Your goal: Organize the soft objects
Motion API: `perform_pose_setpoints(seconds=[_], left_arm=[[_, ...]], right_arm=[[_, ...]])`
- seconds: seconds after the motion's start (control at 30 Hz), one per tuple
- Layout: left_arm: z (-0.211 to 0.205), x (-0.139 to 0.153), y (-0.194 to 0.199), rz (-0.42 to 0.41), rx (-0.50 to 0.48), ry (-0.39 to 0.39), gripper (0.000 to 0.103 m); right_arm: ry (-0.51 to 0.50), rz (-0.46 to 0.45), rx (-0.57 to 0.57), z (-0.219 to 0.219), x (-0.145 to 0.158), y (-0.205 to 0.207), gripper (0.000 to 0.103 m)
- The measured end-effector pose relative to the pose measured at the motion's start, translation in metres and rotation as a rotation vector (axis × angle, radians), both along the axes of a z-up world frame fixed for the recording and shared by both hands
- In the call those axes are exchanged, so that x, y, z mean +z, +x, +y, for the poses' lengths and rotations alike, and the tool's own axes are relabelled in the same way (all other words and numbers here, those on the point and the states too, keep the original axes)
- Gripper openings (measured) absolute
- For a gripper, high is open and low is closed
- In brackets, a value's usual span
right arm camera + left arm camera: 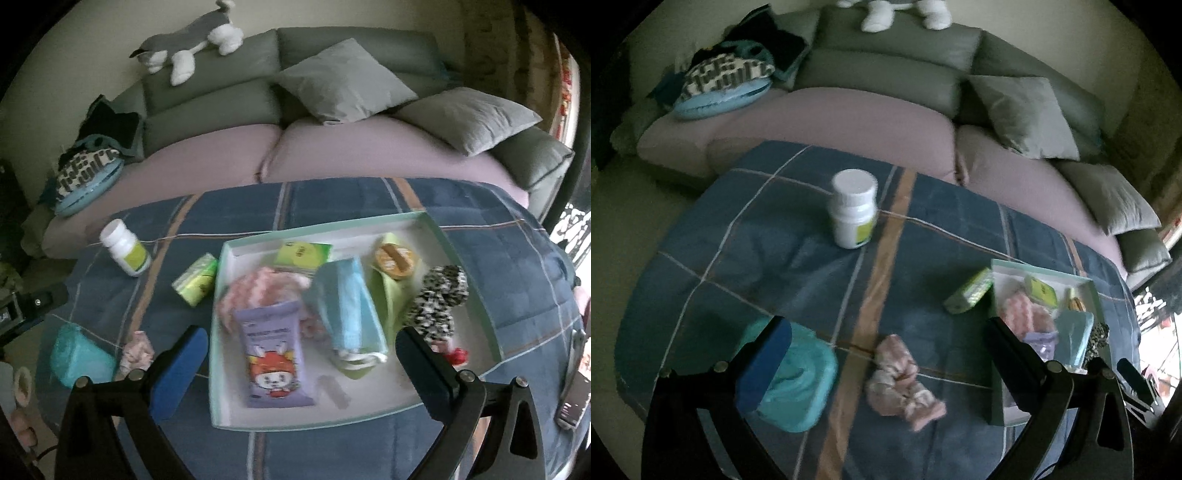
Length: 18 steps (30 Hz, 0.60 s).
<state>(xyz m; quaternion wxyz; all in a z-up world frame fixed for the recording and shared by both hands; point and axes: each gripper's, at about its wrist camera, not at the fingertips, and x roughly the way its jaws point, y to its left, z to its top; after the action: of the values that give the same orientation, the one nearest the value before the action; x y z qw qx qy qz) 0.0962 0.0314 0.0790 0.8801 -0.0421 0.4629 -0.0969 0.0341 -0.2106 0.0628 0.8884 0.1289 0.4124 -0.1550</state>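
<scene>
A pink scrunchie (pixel 900 380) lies on the blue plaid cloth, just ahead of my open, empty left gripper (pixel 882 354); it also shows in the right wrist view (pixel 137 350). A teal soft pack (pixel 801 384) lies by the left finger. A green tissue pack (pixel 969 291) lies beside the shallow box (pixel 476 295). The box holds a purple tissue pack (pixel 271 354), a blue mask (pixel 347 314), a pink cloth (pixel 258 291), a leopard scrunchie (pixel 439 295) and a green cloth (pixel 393 299). My right gripper (pixel 299 358) is open and empty above the box's near part.
A white pill bottle (pixel 854 208) stands on the cloth toward the back. A sofa with grey cushions (pixel 347 79) and a plush dog (pixel 192 40) lies behind the table. A phone (pixel 574 402) lies at the right edge.
</scene>
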Motion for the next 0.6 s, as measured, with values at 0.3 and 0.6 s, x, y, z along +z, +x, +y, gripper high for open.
perform_pose_setpoints(seconds=[0.3, 0.6], left_arm=[[0.028, 0.004, 0.011, 0.025, 0.041, 0.032, 0.103], [0.056, 0.009, 0.021, 0.036, 0.069, 0.043, 0.103]], right_arm=[[0.015, 0.000, 0.068, 0.026, 0.005, 0.021, 0.103], [0.031, 0.026, 0.154, 0.058, 0.000, 0.048, 0.103]])
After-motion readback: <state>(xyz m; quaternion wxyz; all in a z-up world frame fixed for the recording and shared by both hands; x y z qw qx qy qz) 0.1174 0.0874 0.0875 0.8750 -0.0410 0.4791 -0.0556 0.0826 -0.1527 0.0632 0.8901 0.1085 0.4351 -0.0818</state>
